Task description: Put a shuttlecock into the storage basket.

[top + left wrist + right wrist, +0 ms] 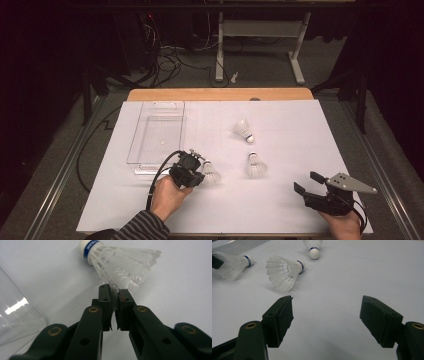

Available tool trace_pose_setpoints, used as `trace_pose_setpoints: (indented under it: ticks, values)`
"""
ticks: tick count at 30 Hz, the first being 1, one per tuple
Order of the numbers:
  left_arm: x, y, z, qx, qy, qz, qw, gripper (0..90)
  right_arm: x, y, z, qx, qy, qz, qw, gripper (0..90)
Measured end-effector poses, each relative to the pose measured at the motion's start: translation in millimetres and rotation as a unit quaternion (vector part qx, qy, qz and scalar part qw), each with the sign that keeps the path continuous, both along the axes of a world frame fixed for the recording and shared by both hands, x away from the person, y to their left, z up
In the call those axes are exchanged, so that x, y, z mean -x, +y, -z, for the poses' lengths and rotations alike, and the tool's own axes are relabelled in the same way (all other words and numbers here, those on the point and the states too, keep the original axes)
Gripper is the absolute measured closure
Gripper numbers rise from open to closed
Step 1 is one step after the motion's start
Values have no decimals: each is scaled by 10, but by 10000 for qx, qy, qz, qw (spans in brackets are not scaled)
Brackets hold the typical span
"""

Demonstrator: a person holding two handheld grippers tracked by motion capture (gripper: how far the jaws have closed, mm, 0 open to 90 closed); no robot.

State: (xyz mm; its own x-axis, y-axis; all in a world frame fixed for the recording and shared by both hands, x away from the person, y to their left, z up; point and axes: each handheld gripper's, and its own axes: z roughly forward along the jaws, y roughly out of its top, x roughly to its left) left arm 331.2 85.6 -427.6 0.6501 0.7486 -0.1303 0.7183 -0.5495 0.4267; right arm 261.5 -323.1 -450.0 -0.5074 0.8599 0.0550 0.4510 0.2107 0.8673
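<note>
Three white shuttlecocks lie on the white sheet. The left one (211, 173) (120, 262) (233, 263) has a blue band at its cork and lies on its side. My left gripper (201, 168) (115, 293) is shut on the rim of its feather skirt, pinching a thin feather edge between the pads. The middle shuttlecock (256, 165) (283, 271) and the far one (244, 130) (313, 247) lie free. My right gripper (307, 182) (327, 312) rests near the table's front right, jaws wide open with nothing between them.
A clear plastic tray (157, 135) (15, 315) stands at the left of the sheet, just beyond my left gripper. The white sheet (280, 210) covers a wooden table. Cables and a desk frame (260, 30) stand on the floor behind.
</note>
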Motion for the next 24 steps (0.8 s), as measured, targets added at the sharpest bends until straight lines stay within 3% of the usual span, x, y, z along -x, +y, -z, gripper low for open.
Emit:
trace_pose_setpoints:
  ticks: [4,18,24]
  values:
    - [13,5,-8,3,-50,61,10000,888,-1,-2,0,3,-8,-5,10000,273]
    - [46,-13,-33,-40,-45,258,9996,896,-2,-3,1,-7,1,0,10000,273]
    - [61,10,-77,138,-18,305,9994,895,-1,-3,1,-7,-2,1,10000,273]
